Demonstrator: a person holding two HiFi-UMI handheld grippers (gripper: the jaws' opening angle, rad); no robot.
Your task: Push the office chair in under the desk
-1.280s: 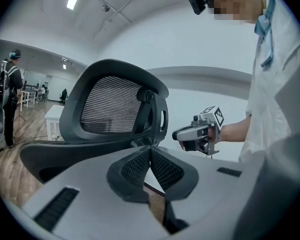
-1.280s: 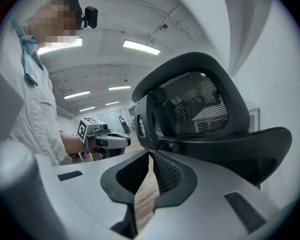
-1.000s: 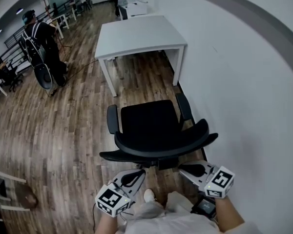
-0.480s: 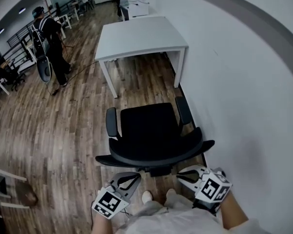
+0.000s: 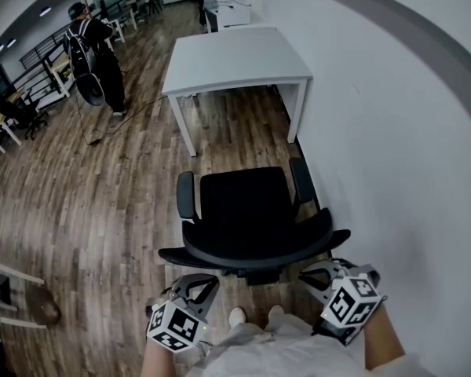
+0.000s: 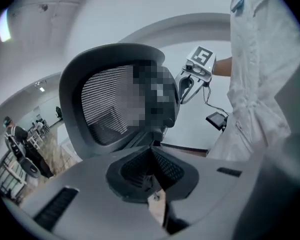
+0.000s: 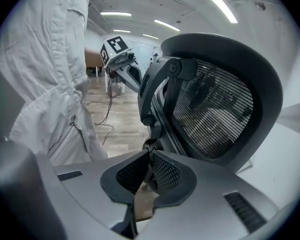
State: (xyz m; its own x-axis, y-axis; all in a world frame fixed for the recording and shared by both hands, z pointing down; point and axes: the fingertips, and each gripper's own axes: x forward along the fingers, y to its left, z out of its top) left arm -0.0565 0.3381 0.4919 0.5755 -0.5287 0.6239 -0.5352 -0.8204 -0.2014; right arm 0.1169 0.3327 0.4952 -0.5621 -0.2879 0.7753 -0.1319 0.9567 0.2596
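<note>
The black office chair [image 5: 246, 206] stands on the wood floor with its mesh backrest [image 5: 255, 251] toward me. The white desk [image 5: 237, 57] is well beyond its seat, next to the wall. My left gripper [image 5: 199, 283] is shut and empty just behind the backrest's left end. My right gripper [image 5: 311, 272] is shut and empty behind the right end. Whether either touches the backrest I cannot tell. In the left gripper view the shut left gripper [image 6: 151, 149] points at the backrest [image 6: 107, 109], with the right gripper [image 6: 184, 87] beyond. The right gripper view shows the right gripper [image 7: 150, 154] below the backrest [image 7: 225, 101].
The white wall [image 5: 400, 132] runs close along the chair's right. A person with a backpack [image 5: 94, 45] stands far left, with a cable [image 5: 122, 118] on the floor nearby. White furniture legs [image 5: 12, 285] and a brown object [image 5: 44, 310] sit at lower left. My feet [image 5: 237, 316] are behind the chair.
Both grippers have drawn slightly back from under the backrest, staying shut. The person with the backpack has walked farther away. The chair stays about as far from the desk.
</note>
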